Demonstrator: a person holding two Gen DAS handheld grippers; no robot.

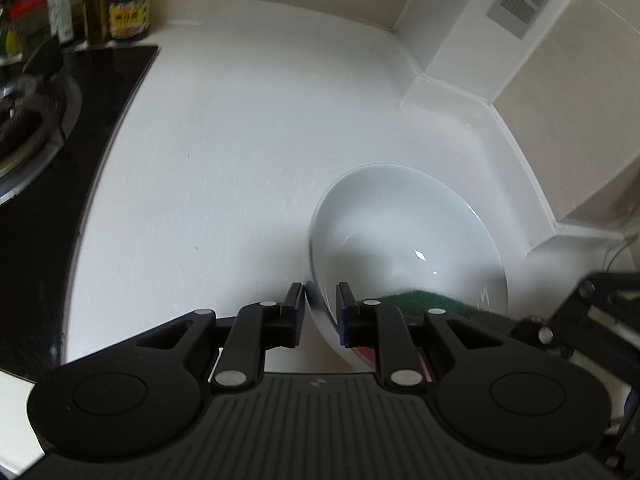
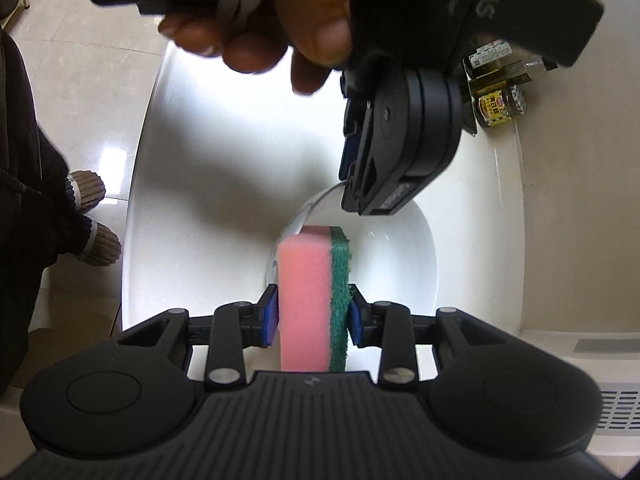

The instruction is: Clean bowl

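A white bowl [image 1: 400, 236] sits tilted on the white counter [image 1: 224, 160]. My left gripper [image 1: 320, 304] is shut on the bowl's near rim, one finger inside and one outside. My right gripper [image 2: 312, 316] is shut on a pink sponge with a green scouring side [image 2: 314, 296], held upright at the bowl [image 2: 396, 264], its far end over the rim. The sponge's green side [image 1: 424, 300] shows inside the bowl in the left wrist view. The left gripper [image 2: 400, 148] and the hand holding it show above the bowl in the right wrist view.
A black gas hob [image 1: 52, 152] lies at the left. Jars and bottles [image 1: 128, 8] stand at the back left by the wall. A tiled wall corner with vents [image 1: 516, 0] bounds the counter on the right. The floor and a person's slippered feet [image 2: 92, 216] lie past the counter edge.
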